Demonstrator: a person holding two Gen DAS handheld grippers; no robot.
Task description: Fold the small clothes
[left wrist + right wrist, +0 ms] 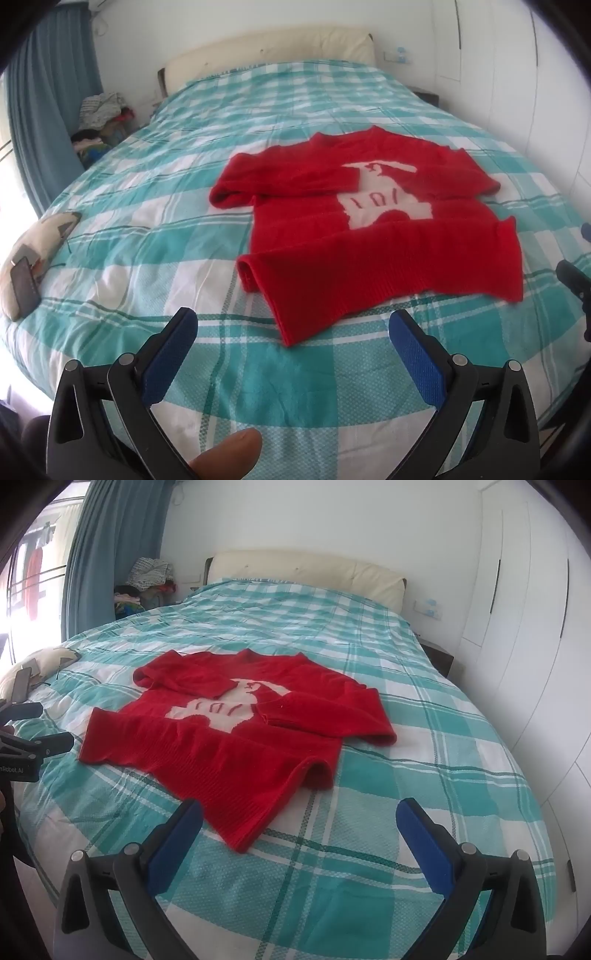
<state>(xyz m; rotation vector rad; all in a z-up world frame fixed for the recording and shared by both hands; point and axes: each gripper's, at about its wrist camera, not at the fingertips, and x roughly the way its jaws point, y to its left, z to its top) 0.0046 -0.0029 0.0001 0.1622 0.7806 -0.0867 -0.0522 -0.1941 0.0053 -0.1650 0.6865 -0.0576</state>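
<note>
Left wrist view: both tongs, left (291,341) and right (299,829), hang spread and empty near the red knitted sweater (369,229) on the teal-checked bed (147,192) (sleeves already crossed); grabbing one hem layer risks dragging it askew.

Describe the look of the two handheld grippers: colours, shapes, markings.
Both the left gripper and the right gripper have black plastic scissor-like linkage arms with round silver pivot pins, and jaws lined with flat blue textured pads. In the right wrist view the left gripper's black body bears white lettering ending "Robot.AI". A bare fingertip shows; no sleeves or cables are visible.
</note>
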